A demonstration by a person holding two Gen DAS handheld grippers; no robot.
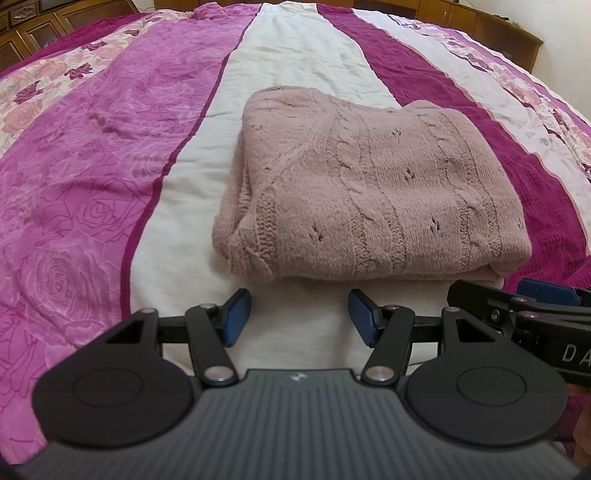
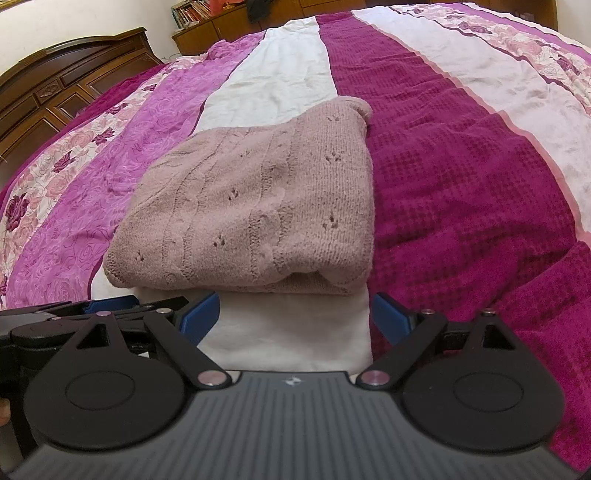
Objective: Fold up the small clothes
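Note:
A dusty-pink cable-knit sweater lies folded into a thick rectangle on the white stripe of the bedspread; the right wrist view shows the sweater from its other corner. My left gripper hovers just short of the sweater's near edge, open, blue pads apart with only bedspread between them. My right gripper sits beside it, also open and holding nothing, its fingers short of the folded edge. The right gripper's fingers show at the right of the left wrist view; the left gripper's fingers show at the left of the right wrist view.
The bed is covered by a striped bedspread in pink, white and magenta with rose prints. A dark wooden headboard and wooden cabinets with books stand beyond the bed.

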